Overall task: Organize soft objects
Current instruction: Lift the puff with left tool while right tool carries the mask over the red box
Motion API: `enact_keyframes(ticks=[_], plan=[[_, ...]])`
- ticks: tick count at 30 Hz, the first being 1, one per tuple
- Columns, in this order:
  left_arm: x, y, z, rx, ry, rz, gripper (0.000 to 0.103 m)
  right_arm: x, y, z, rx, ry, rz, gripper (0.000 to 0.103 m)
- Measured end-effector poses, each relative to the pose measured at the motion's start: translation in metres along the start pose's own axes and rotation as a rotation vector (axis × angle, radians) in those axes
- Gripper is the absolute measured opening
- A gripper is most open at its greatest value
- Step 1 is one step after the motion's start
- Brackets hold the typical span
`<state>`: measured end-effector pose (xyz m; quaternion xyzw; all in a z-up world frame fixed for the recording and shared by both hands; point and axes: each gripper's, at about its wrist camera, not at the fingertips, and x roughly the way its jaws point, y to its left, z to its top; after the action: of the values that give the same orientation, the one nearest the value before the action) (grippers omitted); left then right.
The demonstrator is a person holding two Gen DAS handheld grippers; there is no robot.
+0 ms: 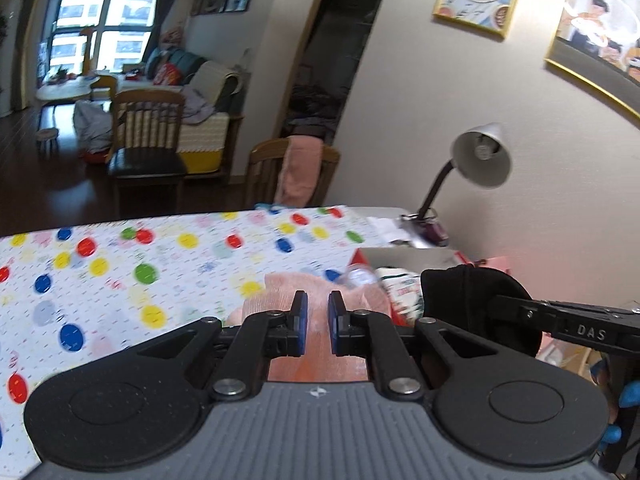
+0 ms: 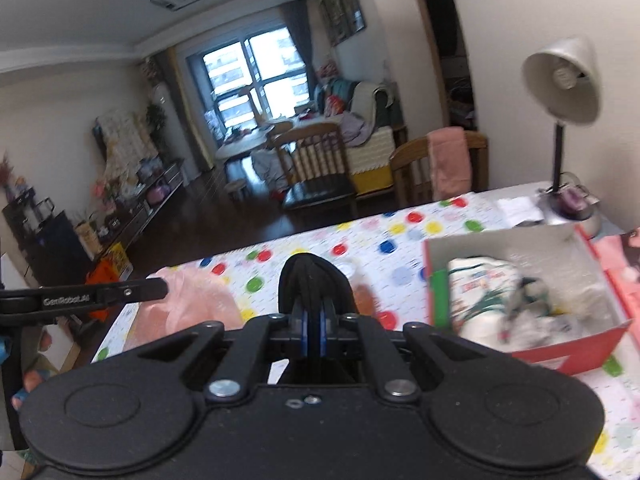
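Cap (image 2: 308, 280) edge-on, brim pointing away.

Left gripper (image 1: 318, 312) nearly closed on pink cloth (image 1: 320, 292) above a polka-dot tablecloth (image 1: 120, 264); black fabric (image 1: 460, 296) at right.

A surface (image 2: 400, 276) is covered by a white cloth (image 1: 120, 280) printed with red, yellow, blue and green dots, which reaches its far edge. Toward the far right corner, where the cloth ends and the bare top shows, stands a desk lamp (image 2: 560, 92) with a pale shade, some white papers (image 2: 520, 210) lying just beside its base. Nearer along the right side sits an open red box (image 2: 592, 340) holding blurred white soft items, and a crumpled pink cloth (image 2: 192, 308) lies on the dotted cover toward the left edge.
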<state>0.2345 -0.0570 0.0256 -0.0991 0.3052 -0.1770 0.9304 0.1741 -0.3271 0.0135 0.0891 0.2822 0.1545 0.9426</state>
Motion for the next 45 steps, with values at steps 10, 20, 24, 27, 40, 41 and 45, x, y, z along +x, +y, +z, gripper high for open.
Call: enact_keyframes(ticks=[10,20,24,27,40,41,45], plan=[[0.023,-0.074,0.019,0.073,-0.033,-0.061,0.011,-0.024,-0.074,0.016,0.025,-0.053,-0.076,0.004],[0.079,-0.076,-0.022,0.069,0.169,-0.009,0.011,-0.021,-0.135,0.014,0.077,-0.03,-0.079,0.004],[0.086,-0.063,-0.042,0.016,0.198,0.011,0.02,-0.02,-0.14,0.011,0.082,-0.021,-0.078,0.005],[0.091,-0.055,-0.054,-0.01,0.231,0.015,0.073,-0.02,-0.14,0.012,0.077,-0.018,-0.084,0.005],[0.144,-0.063,-0.105,0.093,0.323,0.054,0.092,-0.023,-0.14,0.009,0.08,-0.004,-0.115,0.005],[0.15,-0.061,-0.108,0.094,0.329,0.069,0.092,-0.023,-0.14,0.009,0.08,-0.003,-0.119,0.005],[0.168,-0.061,-0.116,0.124,0.348,0.102,0.092,-0.024,-0.143,0.01,0.084,0.0,-0.129,0.005]])
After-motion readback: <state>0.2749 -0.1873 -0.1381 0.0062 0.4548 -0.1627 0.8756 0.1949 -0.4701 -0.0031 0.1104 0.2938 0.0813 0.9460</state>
